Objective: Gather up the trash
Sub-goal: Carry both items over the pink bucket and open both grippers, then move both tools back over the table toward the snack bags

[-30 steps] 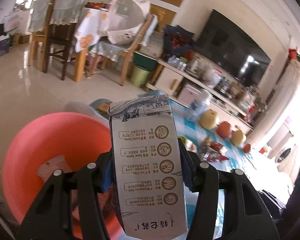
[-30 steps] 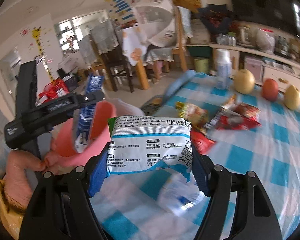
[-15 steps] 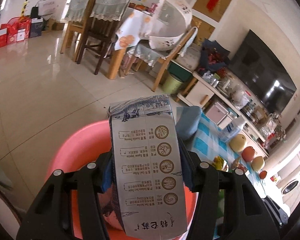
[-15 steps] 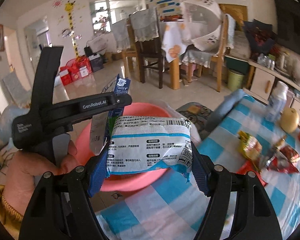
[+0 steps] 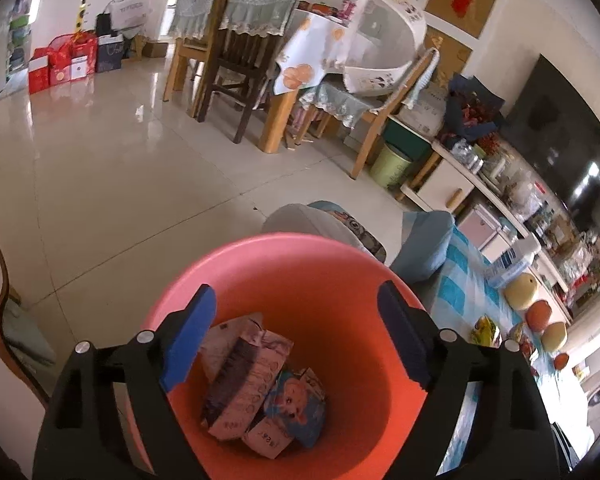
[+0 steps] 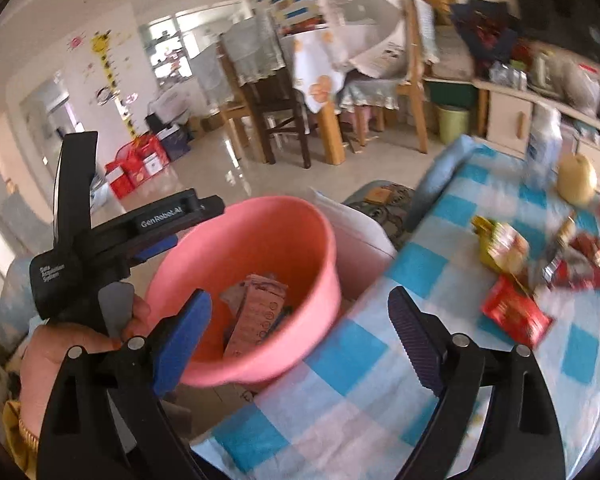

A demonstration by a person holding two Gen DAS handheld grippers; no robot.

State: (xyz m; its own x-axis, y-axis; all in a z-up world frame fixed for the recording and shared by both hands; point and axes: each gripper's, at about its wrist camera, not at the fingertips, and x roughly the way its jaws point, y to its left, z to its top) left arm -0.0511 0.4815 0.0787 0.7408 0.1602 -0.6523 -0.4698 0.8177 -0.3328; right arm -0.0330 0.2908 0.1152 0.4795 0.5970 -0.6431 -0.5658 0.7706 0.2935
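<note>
Cartons (image 5: 260, 384) in pink basin (image 5: 340, 264), both tools spread empty, wrappers (image 6: 516, 316) on checked table (image 6: 340, 412).

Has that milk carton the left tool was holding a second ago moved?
Yes. The milk carton has dropped out of the open left tool and now lies inside the pink bin.
</note>
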